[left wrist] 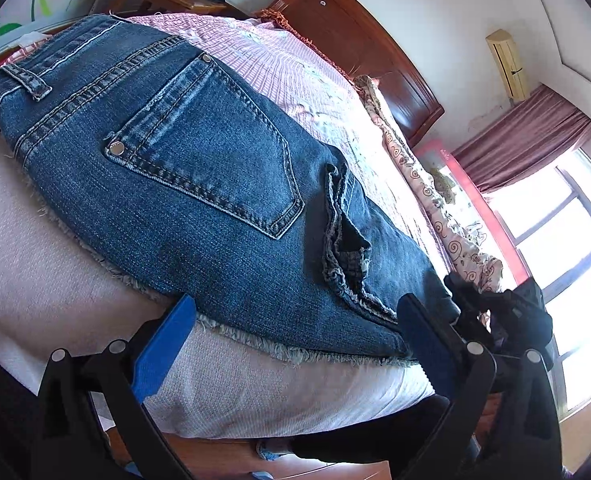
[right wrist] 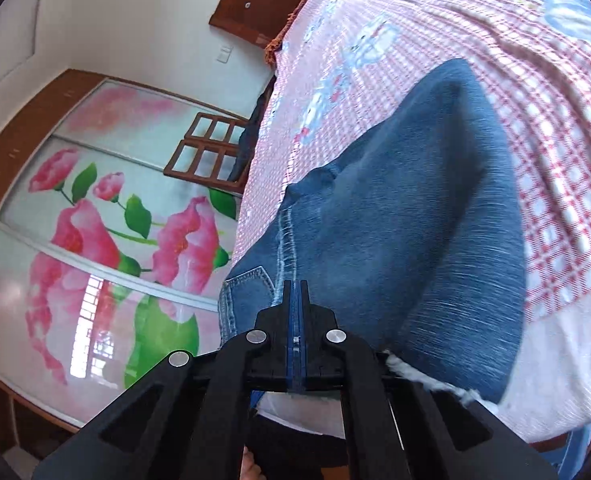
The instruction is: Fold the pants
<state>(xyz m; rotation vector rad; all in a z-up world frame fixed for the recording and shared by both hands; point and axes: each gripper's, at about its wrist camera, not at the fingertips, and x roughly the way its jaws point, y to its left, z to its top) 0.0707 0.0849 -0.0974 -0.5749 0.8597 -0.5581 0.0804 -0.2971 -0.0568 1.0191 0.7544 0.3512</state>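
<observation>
A: On the bed [left wrist: 75, 264], near its front edge, lie the denim pants [left wrist: 199, 168], back pocket [left wrist: 211, 152] up, frayed hem towards the left tool [left wrist: 295, 332].

B: And that tool?

A: Its jaws stand wide apart, one blue finger on each side of the hem, gripping nothing. The left one rests at the frayed edge; the right one sits over the pants' corner.

B: The right tool [right wrist: 294, 300]?

A: Jaws pressed together just above the pants [right wrist: 395, 240]. A scrap of white shows between the pads, but I cannot tell if fabric is pinched there.

B: What lies around the pants?

A: A pink checked sheet [right wrist: 515, 100] beyond them, white cover beneath the hem. A wooden headboard [left wrist: 359, 48] stands behind the bed, a flowered wardrobe door [right wrist: 95, 240] to the pants' side.
</observation>
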